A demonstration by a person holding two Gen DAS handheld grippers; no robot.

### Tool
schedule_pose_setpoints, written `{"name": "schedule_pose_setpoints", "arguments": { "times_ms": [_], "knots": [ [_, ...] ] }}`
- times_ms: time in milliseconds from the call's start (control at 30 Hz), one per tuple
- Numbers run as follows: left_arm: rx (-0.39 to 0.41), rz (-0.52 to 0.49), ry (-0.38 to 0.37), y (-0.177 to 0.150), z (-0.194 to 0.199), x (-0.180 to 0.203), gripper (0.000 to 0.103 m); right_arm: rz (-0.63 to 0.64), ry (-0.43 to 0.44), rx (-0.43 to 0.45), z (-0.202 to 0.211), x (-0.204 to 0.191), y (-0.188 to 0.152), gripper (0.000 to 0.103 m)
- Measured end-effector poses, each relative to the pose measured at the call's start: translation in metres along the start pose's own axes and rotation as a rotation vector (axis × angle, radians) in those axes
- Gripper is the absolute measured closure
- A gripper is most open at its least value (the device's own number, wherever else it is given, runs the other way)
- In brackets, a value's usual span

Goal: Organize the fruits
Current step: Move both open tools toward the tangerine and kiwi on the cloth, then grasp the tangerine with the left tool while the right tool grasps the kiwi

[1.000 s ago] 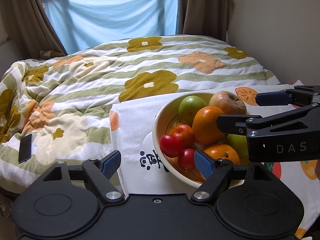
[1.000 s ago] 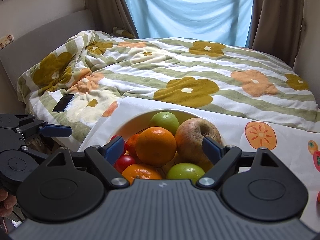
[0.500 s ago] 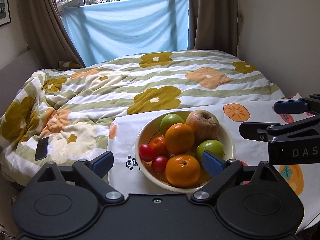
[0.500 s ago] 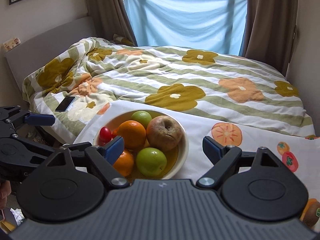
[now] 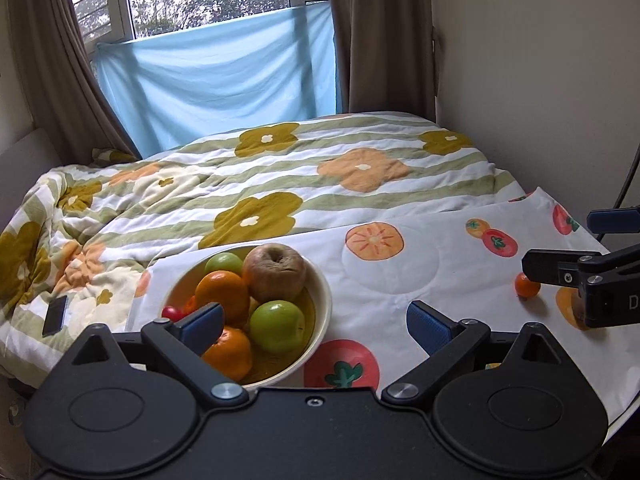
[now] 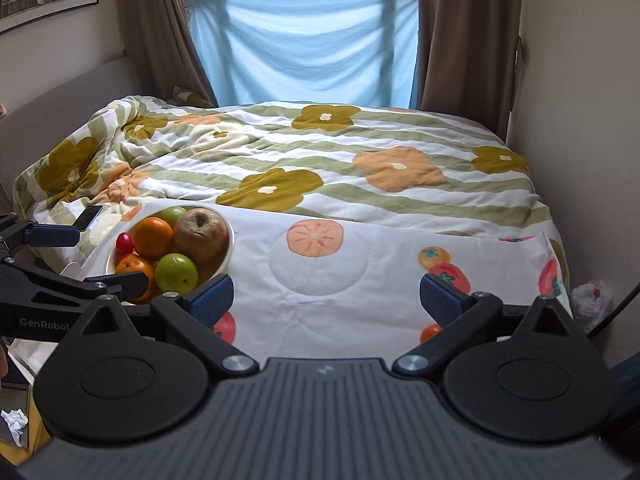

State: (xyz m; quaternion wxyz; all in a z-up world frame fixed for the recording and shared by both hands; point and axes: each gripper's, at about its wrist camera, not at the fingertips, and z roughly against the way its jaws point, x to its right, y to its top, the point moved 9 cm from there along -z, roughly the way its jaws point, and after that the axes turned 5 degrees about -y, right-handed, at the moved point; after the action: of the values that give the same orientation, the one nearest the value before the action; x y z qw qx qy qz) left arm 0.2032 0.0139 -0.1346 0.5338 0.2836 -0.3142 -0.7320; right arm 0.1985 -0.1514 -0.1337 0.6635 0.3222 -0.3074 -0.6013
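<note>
1. The bowl [image 5: 325, 304] stands at the left end of the bench, on the fruit-printed cloth [image 5: 440, 276]. It is already heaped: a brown apple [image 5: 275, 272] on top, a green apple [image 5: 277, 326] in front of it, oranges and small red fruits on the left side.
2. One small orange fruit [image 5: 527, 286] appears to lie loose on the cloth near the right end of the bench, well apart from the bowl. I judge that this is the piece you should bring in next.
3. The right gripper [image 6: 326, 299] is spread wide and carries nothing; its jaws have just been opening, with only cloth between them. The loose fruit sits low beside its right finger, partly hidden.
4. The left gripper [image 5: 314, 322] is also spread and empty, its jaws have just been opening, and it hangs in front of the bowl.
5. Use the right gripper. Center the fruit between both pads before you close, because a round fruit rolls away easily on soft cloth.
6. Close gently and do not pinch the cloth.
7. Put it in a low gap at the bowl's rim, not on the heap, where it may roll off toward the bed quilt [image 5: 280, 168].
</note>
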Motion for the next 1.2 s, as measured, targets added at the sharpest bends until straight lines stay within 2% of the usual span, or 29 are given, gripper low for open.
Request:
{"name": "schedule_pose_setpoints", "arguments": {
  "times_ms": [100,167,233,400,667,867,967,1167,1200],
  "knots": [
    [0.013,-0.032,-0.028,0.005,-0.004,0.028,0.003,-0.012,-0.03,-0.006,0.006,0.03,-0.01,0.0],
    [0.009,0.003,-0.082,0.006,-0.008,0.046,0.003,-0.015,-0.044,-0.011,0.01,0.047,-0.016,0.0],
    [0.004,-0.003,-0.088,0.007,-0.013,0.063,0.003,-0.053,-0.043,-0.01,0.014,0.065,-0.02,0.0],
    [0.008,-0.081,-0.124,0.008,-0.03,0.107,0.003,-0.111,-0.104,-0.005,0.021,0.108,-0.032,0.0],
    [0.026,-0.21,-0.266,0.011,-0.076,0.17,0.003,-0.253,-0.177,-0.061,0.013,0.16,-0.069,0.0],
    [0.011,-0.354,-0.337,0.005,-0.122,0.204,0.006,-0.323,-0.239,-0.087,0.0,0.174,-0.091,0.0],
    [-0.016,-0.395,-0.369,-0.001,-0.142,0.215,0.012,-0.355,-0.27,-0.095,-0.008,0.176,-0.098,0.0],
    [-0.065,-0.398,-0.443,-0.009,-0.167,0.22,0.025,-0.415,-0.297,-0.1,-0.024,0.17,-0.107,0.0],
    [-0.074,-0.397,-0.457,-0.01,-0.169,0.22,0.03,-0.424,-0.301,-0.102,-0.027,0.169,-0.108,0.0]
  ]
}}
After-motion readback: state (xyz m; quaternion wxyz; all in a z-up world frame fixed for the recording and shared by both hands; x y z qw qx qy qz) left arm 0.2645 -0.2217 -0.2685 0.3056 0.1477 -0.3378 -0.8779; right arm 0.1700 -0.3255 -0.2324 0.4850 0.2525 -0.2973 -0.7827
